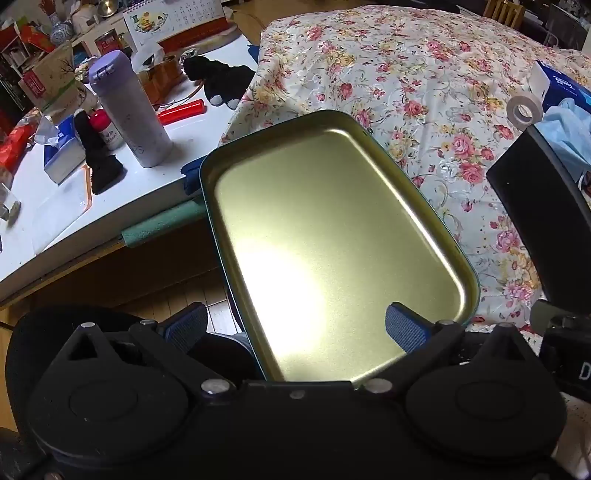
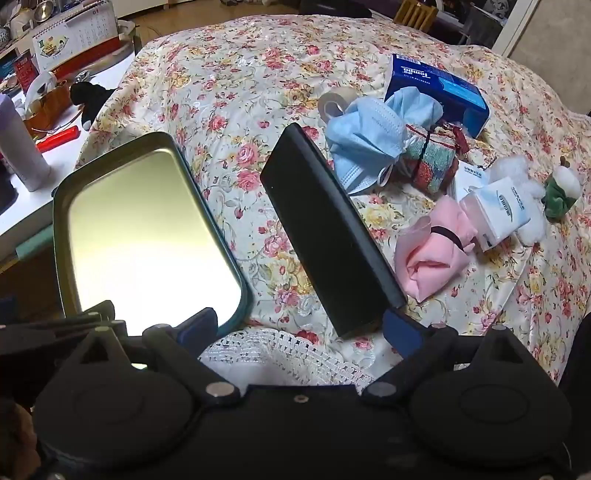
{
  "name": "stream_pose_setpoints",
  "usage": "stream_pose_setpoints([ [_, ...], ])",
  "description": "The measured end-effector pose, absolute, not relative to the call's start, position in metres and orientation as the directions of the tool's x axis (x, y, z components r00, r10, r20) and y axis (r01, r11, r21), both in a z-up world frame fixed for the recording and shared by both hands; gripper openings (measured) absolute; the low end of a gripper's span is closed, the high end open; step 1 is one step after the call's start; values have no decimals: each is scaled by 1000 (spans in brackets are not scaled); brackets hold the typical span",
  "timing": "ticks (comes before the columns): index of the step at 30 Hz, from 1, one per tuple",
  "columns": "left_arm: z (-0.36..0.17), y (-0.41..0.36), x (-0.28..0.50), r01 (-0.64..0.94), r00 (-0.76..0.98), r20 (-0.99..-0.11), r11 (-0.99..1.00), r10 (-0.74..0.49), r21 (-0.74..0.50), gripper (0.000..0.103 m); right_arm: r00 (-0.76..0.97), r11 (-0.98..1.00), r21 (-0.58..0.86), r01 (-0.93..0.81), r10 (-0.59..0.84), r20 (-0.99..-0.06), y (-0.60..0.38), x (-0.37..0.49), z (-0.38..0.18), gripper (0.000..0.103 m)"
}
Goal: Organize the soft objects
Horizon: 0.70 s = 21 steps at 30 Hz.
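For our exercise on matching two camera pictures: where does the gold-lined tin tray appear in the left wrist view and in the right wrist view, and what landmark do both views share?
Left wrist view: the gold-lined tin tray fills the centre, tilted, its near end between the open left gripper fingers.
Right wrist view: it sits at the left, beside the black box.
Shared landmark: the desk calendar at top left in both views.

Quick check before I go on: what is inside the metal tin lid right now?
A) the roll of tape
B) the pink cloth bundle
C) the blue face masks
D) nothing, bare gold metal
D: the metal tin lid shows only bare gold metal, while the pink cloth bundle, blue face masks and roll of tape all lie on the floral bedspread.
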<state>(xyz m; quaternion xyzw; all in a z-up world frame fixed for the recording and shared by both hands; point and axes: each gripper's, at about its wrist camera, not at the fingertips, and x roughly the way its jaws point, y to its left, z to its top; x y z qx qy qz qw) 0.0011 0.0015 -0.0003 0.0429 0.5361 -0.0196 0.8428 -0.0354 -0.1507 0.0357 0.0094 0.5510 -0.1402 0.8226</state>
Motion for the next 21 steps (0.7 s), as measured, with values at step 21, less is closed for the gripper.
stream_pose_setpoints([
  [21,2,2,-10,89,414,-910,993,31,74,100,355,961,-134,243,-217,-909,-149,-39,39,96],
])
